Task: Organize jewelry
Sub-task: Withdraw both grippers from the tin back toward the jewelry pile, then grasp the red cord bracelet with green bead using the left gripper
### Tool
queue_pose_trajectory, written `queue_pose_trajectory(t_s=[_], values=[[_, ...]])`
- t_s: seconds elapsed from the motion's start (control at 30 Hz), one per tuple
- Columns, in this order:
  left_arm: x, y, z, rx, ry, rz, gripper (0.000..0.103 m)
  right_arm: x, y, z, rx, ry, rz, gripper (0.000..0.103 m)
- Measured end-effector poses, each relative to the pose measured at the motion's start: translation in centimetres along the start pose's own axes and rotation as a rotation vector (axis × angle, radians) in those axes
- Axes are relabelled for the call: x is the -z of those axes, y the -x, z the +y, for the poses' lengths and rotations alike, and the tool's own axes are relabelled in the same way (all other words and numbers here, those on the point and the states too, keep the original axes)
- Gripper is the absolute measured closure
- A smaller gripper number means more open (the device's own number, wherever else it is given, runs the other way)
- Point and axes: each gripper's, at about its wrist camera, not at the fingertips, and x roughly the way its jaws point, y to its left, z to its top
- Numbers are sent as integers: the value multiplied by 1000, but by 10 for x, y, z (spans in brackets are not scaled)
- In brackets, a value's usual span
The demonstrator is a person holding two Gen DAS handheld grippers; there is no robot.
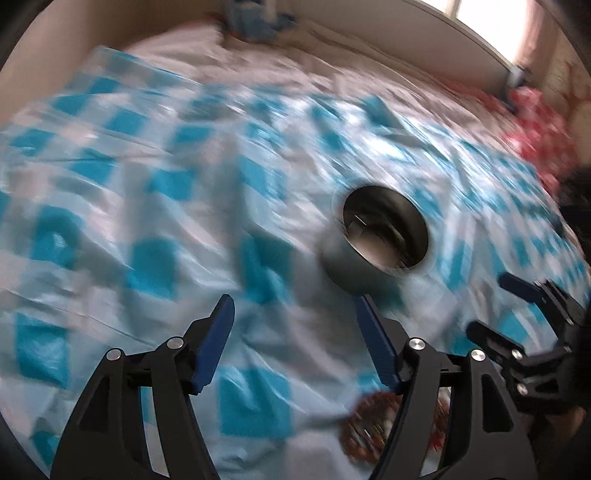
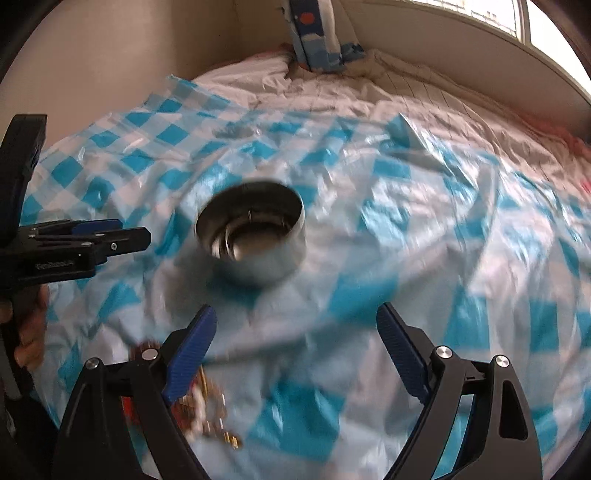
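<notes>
**Hovering over a checked sheet, both grippers empty**

Lying on the blue-checked plastic sheet, the steel bowl sits ahead. Jewelry lies near the left gripper and right gripper, whose fingers are spread apart. A blue-patterned package stands by the wall.

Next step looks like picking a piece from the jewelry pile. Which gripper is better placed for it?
Probably the left. The jewelry pile lies just under the open left gripper, beside its right finger; it sits off to the left of the open right gripper. Blur limits certainty.
</notes>
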Motion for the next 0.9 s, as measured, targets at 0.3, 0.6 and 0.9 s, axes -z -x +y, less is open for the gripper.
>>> queue_pose_trajectory(t_s=[0.3,0.6,0.9], values=[[29,-6,-22,75,-145,63,38,29,19,-14,0,-79,10,15],[39,-27,-42,148,-225,149,103,26,13,-24,-11,-119,10,15],[29,15,-15,304,-131,39,103,26,9,-26,-11,-125,23,15]])
